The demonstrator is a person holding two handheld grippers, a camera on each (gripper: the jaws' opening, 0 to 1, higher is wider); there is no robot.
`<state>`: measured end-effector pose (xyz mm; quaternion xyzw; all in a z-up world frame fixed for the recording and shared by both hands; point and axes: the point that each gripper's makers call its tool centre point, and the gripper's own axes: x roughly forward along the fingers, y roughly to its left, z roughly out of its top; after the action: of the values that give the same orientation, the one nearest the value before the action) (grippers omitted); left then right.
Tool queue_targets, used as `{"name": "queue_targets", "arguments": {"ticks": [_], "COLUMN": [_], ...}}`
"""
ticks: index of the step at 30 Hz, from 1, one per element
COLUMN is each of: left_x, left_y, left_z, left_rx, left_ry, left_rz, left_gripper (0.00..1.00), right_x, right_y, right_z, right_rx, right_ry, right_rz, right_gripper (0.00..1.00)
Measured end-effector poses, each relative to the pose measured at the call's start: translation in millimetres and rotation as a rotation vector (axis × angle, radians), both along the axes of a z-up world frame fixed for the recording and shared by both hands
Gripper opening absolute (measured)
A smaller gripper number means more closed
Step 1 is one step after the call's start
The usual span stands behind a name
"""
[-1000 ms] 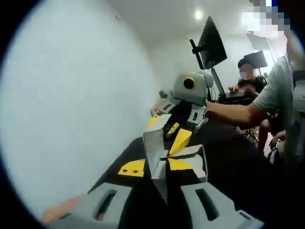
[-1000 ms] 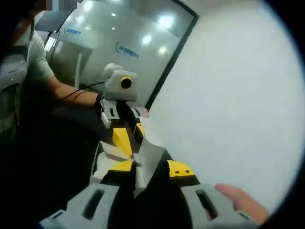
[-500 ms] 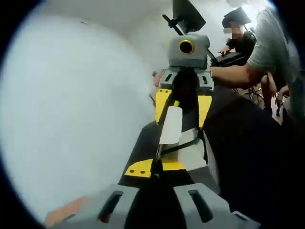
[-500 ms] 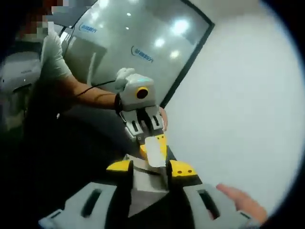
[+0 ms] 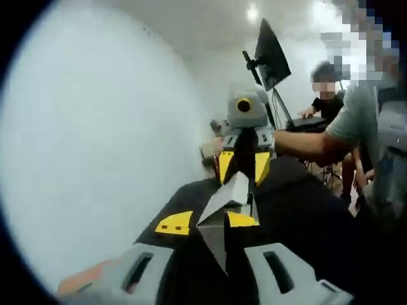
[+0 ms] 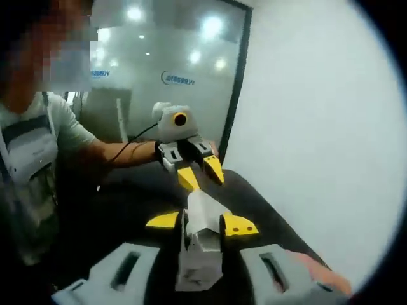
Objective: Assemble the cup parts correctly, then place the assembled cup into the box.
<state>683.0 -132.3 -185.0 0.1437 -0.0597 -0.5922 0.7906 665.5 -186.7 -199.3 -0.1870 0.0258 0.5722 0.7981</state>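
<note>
Left gripper view: my left tongs (image 5: 206, 223) are low in the center of the frame, closed on a grey folded box (image 5: 222, 206). Just above it, my right tongs (image 5: 245, 166) come from the upper center and their yellow tips touch the far end of the box, over the black counter (image 5: 299, 216). A monitor (image 5: 272, 54) stands at upper right.

Right gripper view: my right tongs (image 6: 203, 222) at lower center are clamped on the box (image 6: 202, 244). My left tongs (image 6: 198, 175) are above it, at the box's far edge. My hand (image 6: 321, 276) is at lower right.
</note>
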Motion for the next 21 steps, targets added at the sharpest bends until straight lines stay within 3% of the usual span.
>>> {"name": "queue_targets", "arguments": {"ticks": [4, 8, 11, 18, 21], "left_x": [-14.0, -14.1, -13.3, -13.3, -13.7], "left_y": [-14, -24, -26, -29, -30], "left_z": [2.8, -8.2, 0.5, -6.6, -6.9], "left_rx": [0.0, 0.034, -0.081, -0.041, -0.034], "left_ry": [0.025, 0.044, 0.123, 0.114, 0.106], "left_rz": [-0.052, -0.07, -0.098, -0.082, -0.077], "left_gripper": [0.18, 0.24, 0.24, 0.23, 0.22], "right_x": [-5, -2, -3, -3, -8], "right_y": [3, 3, 4, 6, 8], "right_z": [-1.1, -1.3, -4.8, -7.8, -9.2], "right_rx": [0.0, -0.024, -0.047, -0.129, -0.141], "right_ry": [0.027, -0.031, -0.053, -0.164, -0.173], "right_rz": [0.016, 0.001, -0.005, -0.029, -0.024], "right_gripper": [0.14, 0.11, 0.09, 0.05, 0.05]}}
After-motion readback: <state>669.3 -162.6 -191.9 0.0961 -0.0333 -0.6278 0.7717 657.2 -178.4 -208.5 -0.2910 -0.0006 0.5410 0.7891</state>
